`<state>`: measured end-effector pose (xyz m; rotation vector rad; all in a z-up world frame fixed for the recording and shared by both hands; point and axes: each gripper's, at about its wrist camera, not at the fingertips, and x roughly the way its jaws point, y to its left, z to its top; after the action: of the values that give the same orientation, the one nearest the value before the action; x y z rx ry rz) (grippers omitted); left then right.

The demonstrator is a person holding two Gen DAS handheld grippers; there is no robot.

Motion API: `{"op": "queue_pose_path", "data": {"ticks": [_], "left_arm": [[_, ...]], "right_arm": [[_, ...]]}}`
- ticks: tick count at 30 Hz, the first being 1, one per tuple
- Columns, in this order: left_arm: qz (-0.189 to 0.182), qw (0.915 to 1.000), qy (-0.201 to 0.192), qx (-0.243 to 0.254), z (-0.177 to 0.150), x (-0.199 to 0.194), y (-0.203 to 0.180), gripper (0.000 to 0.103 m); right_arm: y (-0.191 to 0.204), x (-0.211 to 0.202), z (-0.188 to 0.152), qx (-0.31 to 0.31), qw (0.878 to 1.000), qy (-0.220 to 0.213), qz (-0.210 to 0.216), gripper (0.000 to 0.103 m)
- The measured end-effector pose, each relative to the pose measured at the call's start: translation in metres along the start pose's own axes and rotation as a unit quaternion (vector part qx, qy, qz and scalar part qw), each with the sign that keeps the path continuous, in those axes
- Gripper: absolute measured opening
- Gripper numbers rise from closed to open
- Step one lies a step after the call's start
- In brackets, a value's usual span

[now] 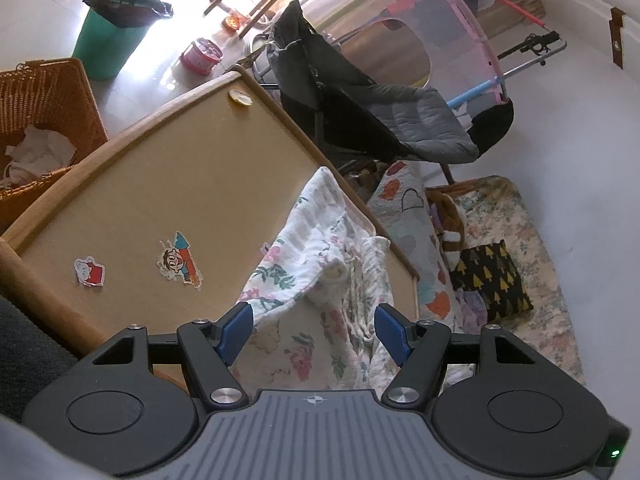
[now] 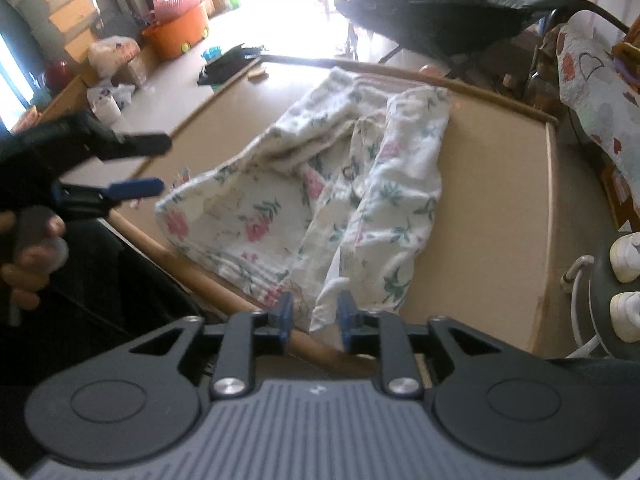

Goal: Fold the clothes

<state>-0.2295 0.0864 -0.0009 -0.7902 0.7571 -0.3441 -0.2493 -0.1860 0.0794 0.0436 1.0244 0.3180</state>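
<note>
Floral garment (image 2: 320, 184) lies crumpled on the tan bench (image 2: 492, 200), near edge hanging over the front rim. Right hand-held gripper (image 2: 314, 316): jaws partly spread w/ garment's hem between them, pads not pressing it. Left hand-held gripper (image 1: 312, 330): jaws spread wide over the cloth, nothing pinched. Stickers (image 1: 180, 258) on bench left of garment. Wicker basket (image 1: 44, 120) beyond bench's far-left edge.

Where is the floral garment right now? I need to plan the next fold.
The floral garment lies crumpled on the tan table, its near hem at the table's front edge between the right gripper's parted jaws.
</note>
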Motion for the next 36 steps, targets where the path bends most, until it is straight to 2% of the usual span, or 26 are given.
{"op": "queue_pose_path", "data": {"ticks": [4,8,14,15,18,22,24,28,30,36], "left_arm": [[0.012,0.9998,0.004,0.013,-0.001,0.000,-0.003,0.069],[0.024,0.9994,0.010,0.021,-0.001,0.002,-0.005,0.069],[0.043,0.9985,0.013,0.032,-0.001,0.004,-0.007,0.069],[0.044,0.9984,0.012,0.033,-0.001,0.004,-0.007,0.069],[0.051,0.9983,0.001,0.027,0.000,0.000,-0.005,0.069],[0.062,0.9971,-0.037,0.024,0.002,-0.012,-0.004,0.069],[0.066,0.9966,-0.044,0.024,0.003,-0.016,-0.005,0.069],[0.096,0.9943,-0.015,0.044,0.003,-0.013,-0.012,0.069],[0.106,0.9927,-0.003,0.058,0.002,-0.009,-0.014,0.069],[0.122,0.9900,0.016,0.069,0.002,-0.004,-0.013,0.069]], "right_arm": [[-0.012,-0.008,-0.003,0.023,0.999,-0.028,0.000,0.030],[-0.027,0.008,-0.006,0.051,0.998,-0.028,-0.016,0.029],[-0.022,0.042,-0.016,0.017,1.000,0.004,-0.024,0.029],[-0.019,0.043,-0.018,0.001,1.000,-0.002,-0.028,0.029],[-0.015,0.038,-0.019,-0.018,0.999,-0.006,-0.039,0.029],[-0.030,0.014,-0.013,0.005,0.999,-0.036,-0.040,0.030],[-0.041,0.008,-0.014,0.018,0.998,-0.044,-0.048,0.030],[-0.067,0.009,-0.026,0.076,0.994,-0.047,-0.057,0.030],[-0.079,0.010,-0.029,0.109,0.992,-0.047,-0.042,0.030],[-0.080,0.017,-0.031,0.114,0.992,-0.037,-0.047,0.030]]}}
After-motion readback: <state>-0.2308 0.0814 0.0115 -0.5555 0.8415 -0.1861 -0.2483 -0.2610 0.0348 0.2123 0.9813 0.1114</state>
